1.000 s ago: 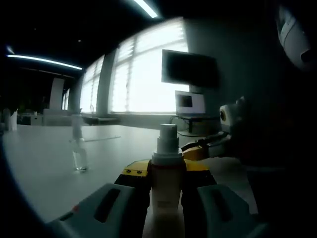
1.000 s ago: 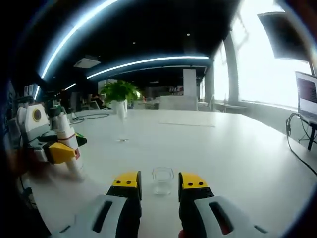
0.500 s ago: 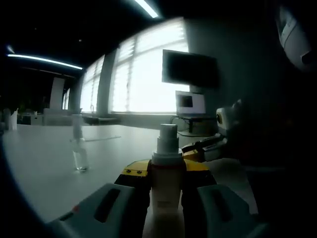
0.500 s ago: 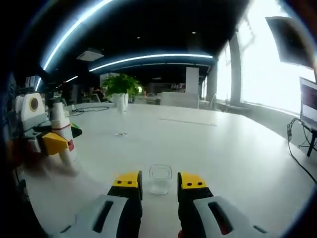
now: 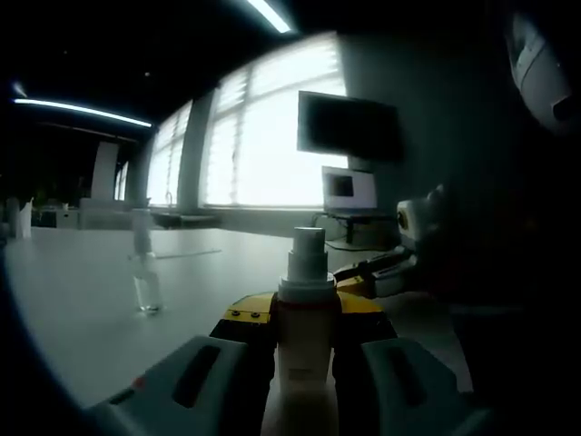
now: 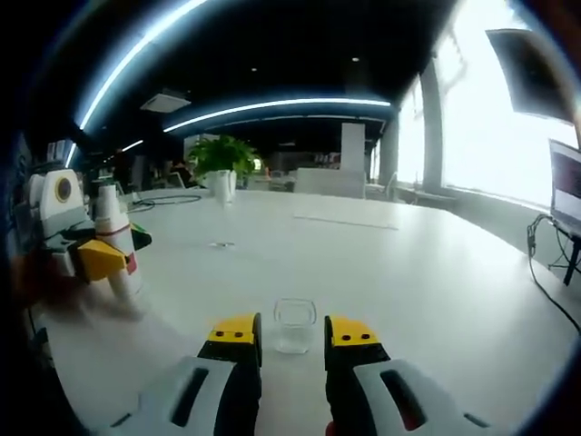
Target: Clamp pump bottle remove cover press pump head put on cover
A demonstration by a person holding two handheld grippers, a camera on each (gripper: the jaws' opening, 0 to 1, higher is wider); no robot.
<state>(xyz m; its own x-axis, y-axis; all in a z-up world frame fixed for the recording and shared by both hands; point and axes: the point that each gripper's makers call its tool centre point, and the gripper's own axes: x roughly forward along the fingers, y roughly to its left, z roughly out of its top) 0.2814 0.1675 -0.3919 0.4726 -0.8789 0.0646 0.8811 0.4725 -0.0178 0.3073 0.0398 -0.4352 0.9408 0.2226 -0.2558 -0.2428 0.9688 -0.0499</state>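
A white pump bottle (image 5: 306, 313) stands upright between the yellow-tipped jaws of my left gripper (image 5: 304, 316), which is shut on its body. Its pump head (image 5: 307, 247) is bare, with no cover on it. In the right gripper view the same bottle (image 6: 118, 259) and left gripper (image 6: 95, 259) sit at the far left, the bottle leaning a little. The small clear cover (image 6: 295, 325) stands on the white table (image 6: 408, 291) just at the tips of my right gripper (image 6: 292, 331). That gripper is open, with a gap on each side of the cover. The right gripper (image 5: 368, 272) also shows beyond the bottle.
A tall clear glass item (image 5: 143, 277) stands on the table to the left. A dark monitor (image 5: 349, 123) and a laptop (image 5: 349, 189) are by the bright windows. A potted plant (image 6: 218, 163) stands at the table's far side. A cable (image 6: 545, 263) hangs at the right.
The right gripper view has shifted slightly, and the cover sits a touch closer to the right jaws. The bottle stays clamped in the left gripper.
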